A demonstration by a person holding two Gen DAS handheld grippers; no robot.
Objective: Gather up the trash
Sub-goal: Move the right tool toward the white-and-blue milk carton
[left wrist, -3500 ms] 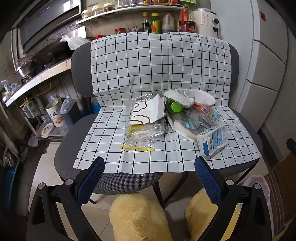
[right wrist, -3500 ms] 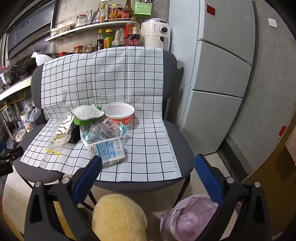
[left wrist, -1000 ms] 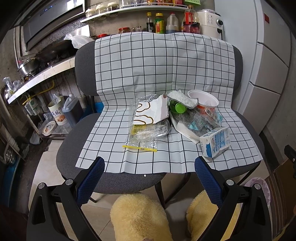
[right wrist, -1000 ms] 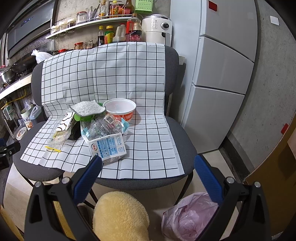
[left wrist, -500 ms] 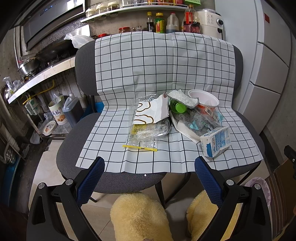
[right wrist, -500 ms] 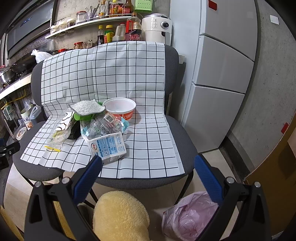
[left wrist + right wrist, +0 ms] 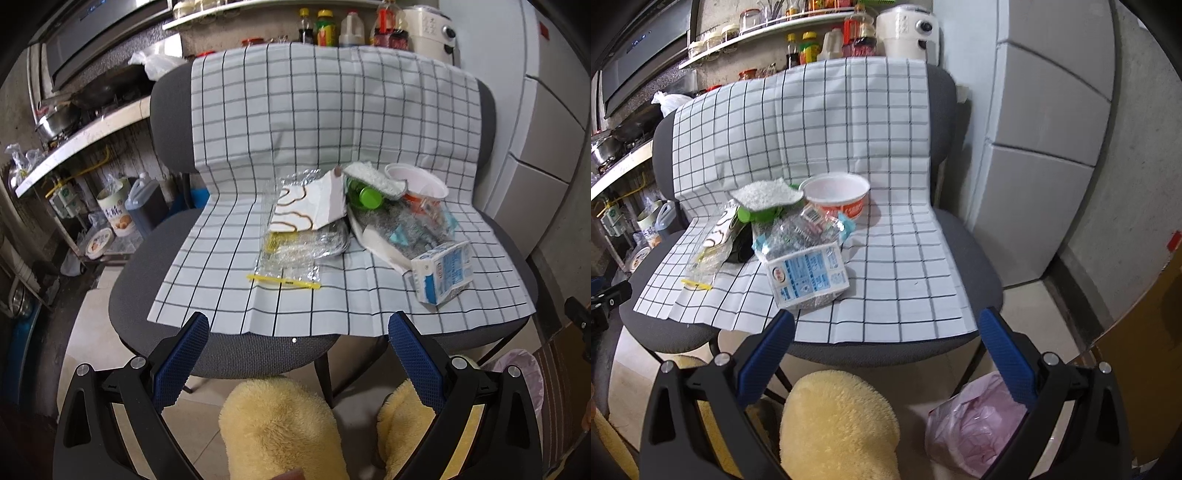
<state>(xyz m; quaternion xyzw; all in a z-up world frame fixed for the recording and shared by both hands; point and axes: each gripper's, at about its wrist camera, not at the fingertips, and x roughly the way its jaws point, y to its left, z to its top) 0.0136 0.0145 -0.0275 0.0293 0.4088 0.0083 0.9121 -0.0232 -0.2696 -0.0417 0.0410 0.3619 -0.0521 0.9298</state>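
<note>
A pile of trash lies on a checked cloth (image 7: 295, 110) over two grey chairs. It holds a blue-white milk carton (image 7: 443, 275) (image 7: 807, 275), a white-orange instant noodle bowl (image 7: 417, 182) (image 7: 836, 197), a green bottle (image 7: 369, 195), a crumpled clear plastic wrapper (image 7: 805, 229), a white-brown paper wrapper (image 7: 310, 208) and a clear bag with a yellow strip (image 7: 284, 280). My left gripper (image 7: 295, 354) is open and empty, in front of the seat edge. My right gripper (image 7: 882, 350) is open and empty, in front of the right chair's edge near the carton.
A pink trash bag (image 7: 975, 424) sits on the floor below the right chair, also seen in the left wrist view (image 7: 513, 373). A grey fridge (image 7: 1045, 129) stands at the right. A kitchen counter (image 7: 74, 136) and containers (image 7: 118, 218) are at the left. Yellow fluffy slippers (image 7: 280, 432) are below.
My right gripper has moved closer to the chair and tilted, so the carton looks larger and nearer. My left gripper has barely moved. Both stay open.
</note>
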